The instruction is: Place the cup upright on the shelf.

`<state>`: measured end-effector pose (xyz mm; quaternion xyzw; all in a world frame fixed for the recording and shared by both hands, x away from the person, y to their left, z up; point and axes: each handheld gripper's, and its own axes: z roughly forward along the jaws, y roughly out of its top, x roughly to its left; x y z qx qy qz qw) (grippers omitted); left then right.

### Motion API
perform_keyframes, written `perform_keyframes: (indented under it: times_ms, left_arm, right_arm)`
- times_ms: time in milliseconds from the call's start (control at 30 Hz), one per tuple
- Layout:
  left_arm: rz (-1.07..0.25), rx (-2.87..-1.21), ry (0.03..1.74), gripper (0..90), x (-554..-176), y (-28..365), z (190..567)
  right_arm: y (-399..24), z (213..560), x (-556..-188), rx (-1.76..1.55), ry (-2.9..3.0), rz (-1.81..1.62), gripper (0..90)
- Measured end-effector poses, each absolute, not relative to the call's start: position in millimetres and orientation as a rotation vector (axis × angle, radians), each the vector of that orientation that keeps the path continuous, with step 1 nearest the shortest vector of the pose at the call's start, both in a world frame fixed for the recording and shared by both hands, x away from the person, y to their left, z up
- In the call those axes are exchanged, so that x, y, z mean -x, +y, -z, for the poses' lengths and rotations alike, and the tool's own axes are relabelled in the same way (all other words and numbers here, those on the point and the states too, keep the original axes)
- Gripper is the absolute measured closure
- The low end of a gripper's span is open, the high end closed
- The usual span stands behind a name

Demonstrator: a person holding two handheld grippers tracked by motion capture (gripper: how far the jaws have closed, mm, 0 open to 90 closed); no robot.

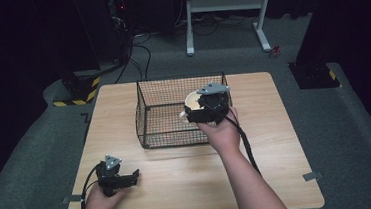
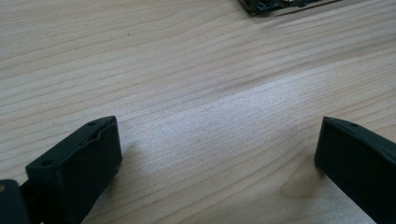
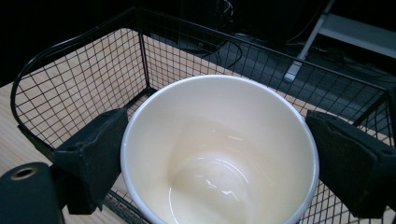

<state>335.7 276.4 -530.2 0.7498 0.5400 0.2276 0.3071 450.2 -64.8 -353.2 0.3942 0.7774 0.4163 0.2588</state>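
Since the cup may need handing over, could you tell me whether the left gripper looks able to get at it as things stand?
Probably not directly. The left gripper sits open low on the table, while the cup is clamped by the right gripper at the wire basket, whose mesh wall faces the left side.

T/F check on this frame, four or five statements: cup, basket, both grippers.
1. The right hand-held gripper grips a cream cup by its sides. True.
2. The cup holds coffee. False: it is empty.
3. The left hand-held gripper is shut on a spoon. False: its jaws are wide apart over bare table.
4. The cup is over the wire basket. True.
5. The basket is solid plastic. False: black wire mesh.
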Motion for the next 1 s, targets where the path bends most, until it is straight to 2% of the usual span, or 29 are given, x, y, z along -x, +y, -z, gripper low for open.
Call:
perform_keyframes:
  times_ms: [1000]
  left_arm:
    - [-0.596, -1.977, 1.432, 0.8, -335.6, 276.0, 530.5]
  right_arm:
    - [-24.0, 367.2, -507.6, -1.142, 2.143, -1.011, 9.0]
